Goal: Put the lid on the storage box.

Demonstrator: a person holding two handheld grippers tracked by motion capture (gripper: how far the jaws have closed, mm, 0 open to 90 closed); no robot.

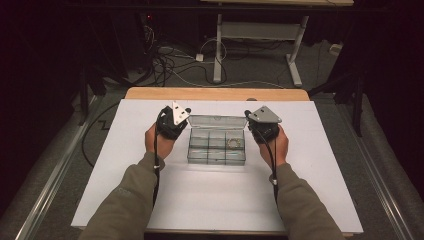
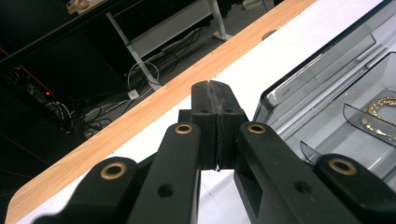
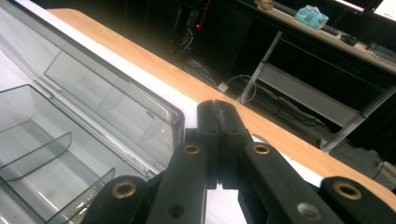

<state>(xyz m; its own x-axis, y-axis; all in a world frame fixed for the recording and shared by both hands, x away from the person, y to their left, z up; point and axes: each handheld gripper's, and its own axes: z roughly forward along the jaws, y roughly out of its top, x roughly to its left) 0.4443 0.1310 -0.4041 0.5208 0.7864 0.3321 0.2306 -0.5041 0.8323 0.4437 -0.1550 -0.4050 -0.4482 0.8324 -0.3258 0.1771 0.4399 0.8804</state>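
A clear plastic compartment box with its hinged lid open [image 1: 217, 147] lies on the white sheet that covers the wooden table [image 1: 215, 197], about midway across the sheet and nearer its far edge than its near one. The box's long axis runs left to right, parallel to that far edge; the lid [image 1: 217, 122] stands up along the far long side, so the open tray faces the person. Dividers split the tray into two rows of three compartments, and a small coiled gold-coloured chain [image 1: 233, 143] lies in the far right compartment. The left gripper [image 1: 176, 119] is held just beside the box's left short side, near the far left corner, with its jaws pressed together on nothing; in the left gripper view the closed black tips [image 2: 215, 95] point past the lid's end toward the table's wooden far edge. The right gripper [image 1: 260, 121] sits just beside the box's right short side, near the far right corner, its jaws likewise clenched and empty [image 3: 217, 116]. Whether either gripper touches the box cannot be told.
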